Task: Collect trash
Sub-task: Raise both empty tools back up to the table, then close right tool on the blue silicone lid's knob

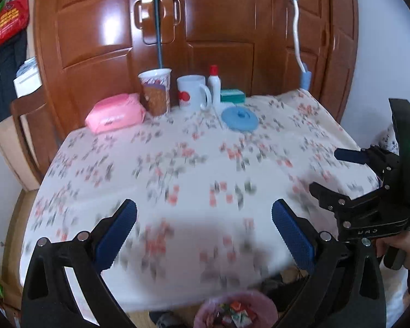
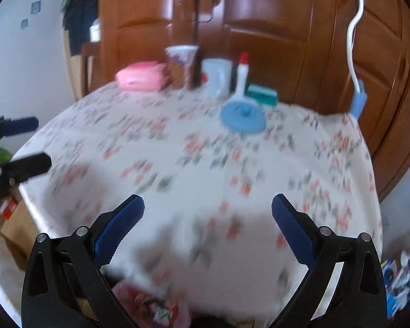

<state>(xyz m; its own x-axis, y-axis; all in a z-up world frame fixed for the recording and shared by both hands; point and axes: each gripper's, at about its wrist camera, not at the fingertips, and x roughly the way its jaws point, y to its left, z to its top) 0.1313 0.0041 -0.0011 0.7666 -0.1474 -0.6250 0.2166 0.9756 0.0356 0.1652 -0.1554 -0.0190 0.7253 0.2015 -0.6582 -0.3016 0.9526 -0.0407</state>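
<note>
A pink-lined trash bin (image 1: 255,299) sits on the floor below the table's near edge, with crumpled wrappers (image 1: 233,311) inside. It shows blurred in the right wrist view as well, as the bin (image 2: 128,291). My left gripper (image 1: 204,210) hangs open above the floral tablecloth (image 1: 183,147), with nothing between its blue pads. My right gripper (image 2: 207,205) is also open and holds nothing. Each appears in the other's view: the right gripper (image 1: 324,169) at the right edge, held by a hand (image 1: 407,248), and the left gripper (image 2: 41,142) at the left edge.
At the table's far side stand a pink wipes pack (image 1: 116,113), a patterned paper cup (image 1: 155,91), a white mug (image 1: 191,91), a red-capped white bottle (image 1: 214,84), a green box (image 1: 232,95) and a blue lid (image 1: 240,119). Behind is a wooden wardrobe (image 1: 218,22).
</note>
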